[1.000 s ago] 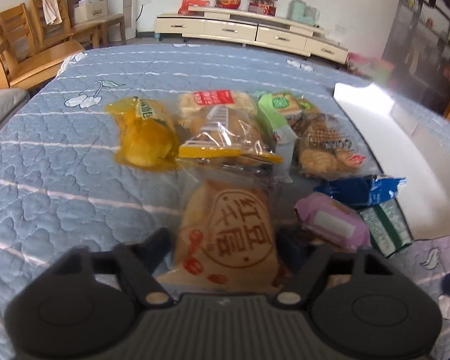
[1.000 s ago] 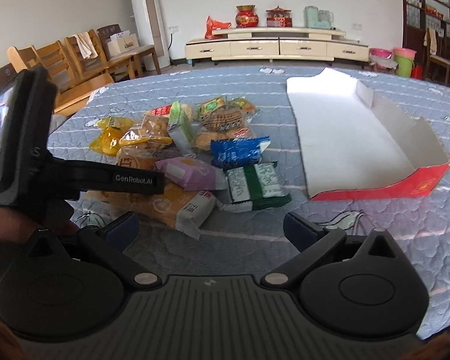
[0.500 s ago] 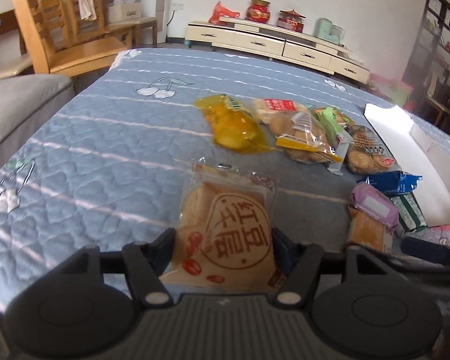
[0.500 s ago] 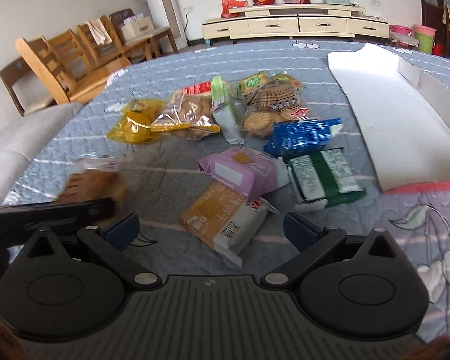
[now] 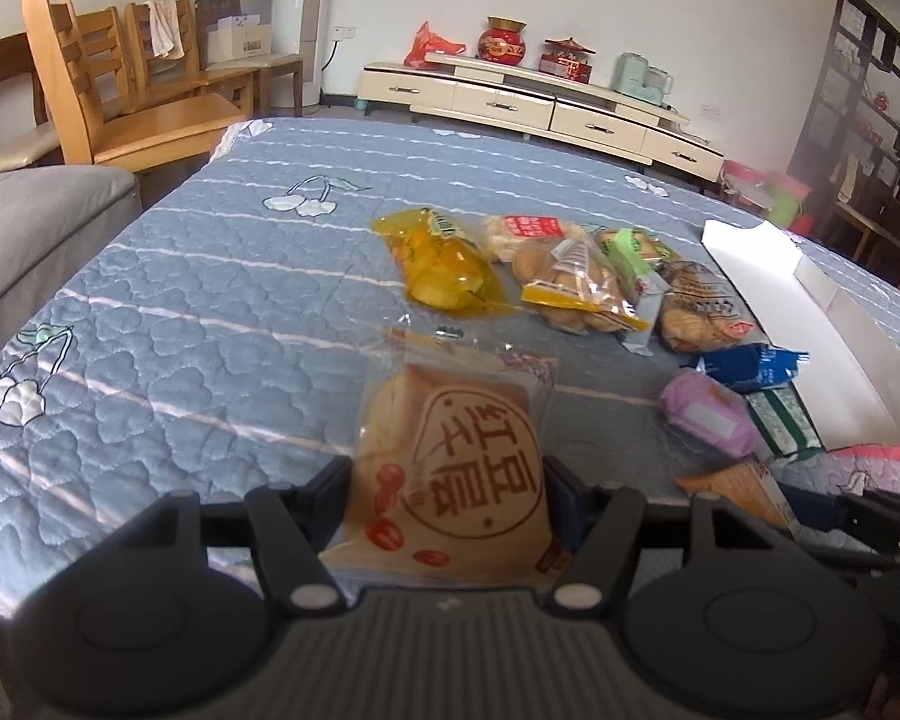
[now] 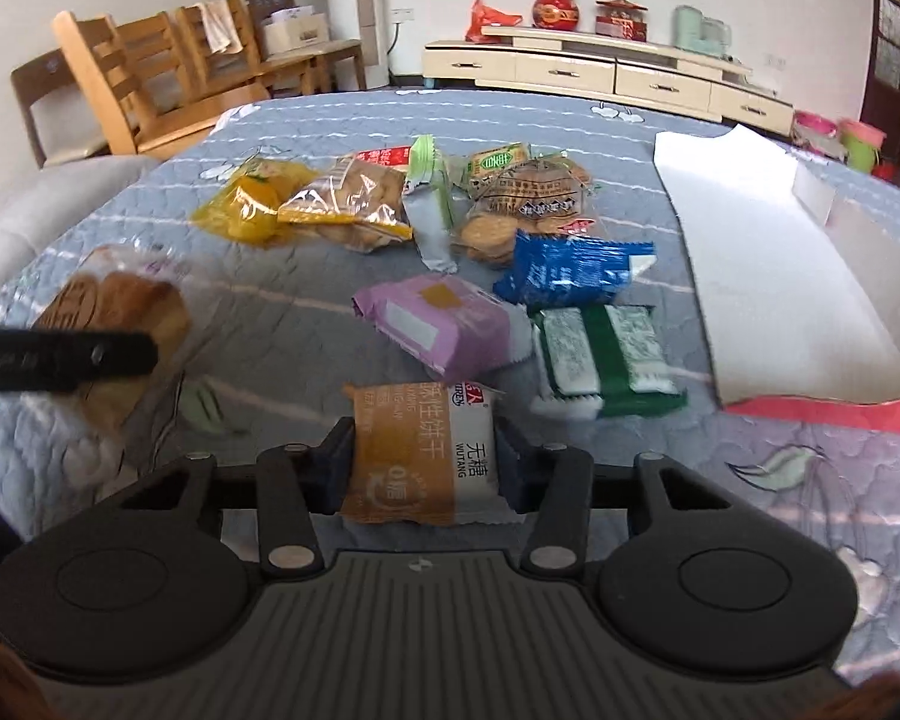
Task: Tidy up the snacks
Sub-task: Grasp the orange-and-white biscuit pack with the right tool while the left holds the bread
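Note:
My left gripper [image 5: 450, 480] is shut on a clear bread pack with red characters [image 5: 450, 456], held above the quilted table; the pack also shows at the left of the right wrist view [image 6: 120, 306]. My right gripper [image 6: 426, 462] is shut on an orange and white biscuit pack [image 6: 420, 456]. Ahead lie a purple pack [image 6: 444, 324], a blue pack [image 6: 570, 270], a green and white pack [image 6: 606, 354], a yellow pack [image 6: 252, 204], a bag of buns [image 6: 354, 198] and a bag of round biscuits [image 6: 522, 204]. A white tray box with a red edge [image 6: 774, 252] lies at the right.
The table carries a blue-grey quilted cover with cherry prints [image 5: 210, 312]. Wooden chairs [image 5: 120, 102] stand beyond its far left corner, a grey sofa [image 5: 24, 222] at the left. A low cream cabinet [image 5: 540, 108] stands against the far wall.
My right gripper has moved forward and shut on the orange and white biscuit pack. My left gripper, still holding the bread pack, has drawn back to the left of the pile.

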The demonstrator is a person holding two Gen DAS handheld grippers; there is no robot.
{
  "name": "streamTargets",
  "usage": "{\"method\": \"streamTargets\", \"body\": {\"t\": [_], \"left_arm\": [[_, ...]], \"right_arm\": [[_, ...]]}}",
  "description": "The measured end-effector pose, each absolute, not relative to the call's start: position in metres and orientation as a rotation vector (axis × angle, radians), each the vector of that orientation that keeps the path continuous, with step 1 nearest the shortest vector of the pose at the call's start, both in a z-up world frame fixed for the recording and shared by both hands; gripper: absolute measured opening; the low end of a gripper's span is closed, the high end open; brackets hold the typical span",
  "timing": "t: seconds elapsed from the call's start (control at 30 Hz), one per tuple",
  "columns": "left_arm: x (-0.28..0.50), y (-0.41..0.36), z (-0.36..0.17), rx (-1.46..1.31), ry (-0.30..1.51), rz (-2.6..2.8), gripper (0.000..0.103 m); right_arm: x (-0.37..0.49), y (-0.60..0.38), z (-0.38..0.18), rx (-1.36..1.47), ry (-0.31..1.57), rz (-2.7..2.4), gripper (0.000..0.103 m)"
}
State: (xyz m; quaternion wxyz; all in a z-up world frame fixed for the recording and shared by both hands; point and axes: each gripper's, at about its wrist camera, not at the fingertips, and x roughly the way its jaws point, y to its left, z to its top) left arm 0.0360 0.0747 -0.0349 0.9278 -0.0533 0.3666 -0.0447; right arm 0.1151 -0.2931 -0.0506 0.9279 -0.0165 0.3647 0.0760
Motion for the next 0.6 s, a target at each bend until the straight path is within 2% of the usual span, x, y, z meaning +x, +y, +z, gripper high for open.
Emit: {"method": "streamTargets", "body": {"t": [0.6], "left_arm": [[0.015,0.039,-0.001,-0.094,0.67,-0.133,0.066]], "right_arm": [[0.063,-0.346,0.003,-0.042,0.586,0.123,0.058]]}}
